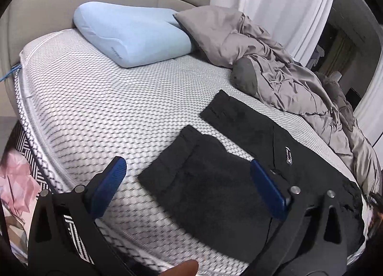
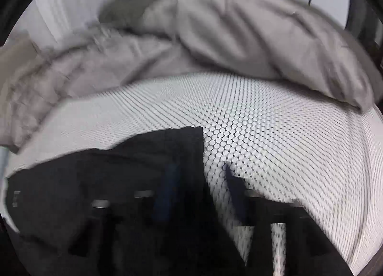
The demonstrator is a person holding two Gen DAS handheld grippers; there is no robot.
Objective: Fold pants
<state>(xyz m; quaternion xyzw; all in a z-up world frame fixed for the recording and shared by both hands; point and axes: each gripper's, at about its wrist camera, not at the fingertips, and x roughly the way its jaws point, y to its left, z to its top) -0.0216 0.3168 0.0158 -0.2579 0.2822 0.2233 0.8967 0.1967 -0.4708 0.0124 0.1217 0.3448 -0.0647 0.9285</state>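
On the mattress the black pants are lying flat, both legs spread apart w/ a gap between, so I'm judging no fold made yet; whole job left. I'm holding the left gripper w/ fingers wide apart, nearer leg lying between them. Right gripper is blurry; fingers looking apart, straddling the pants' edge, gripping nothing afaict.
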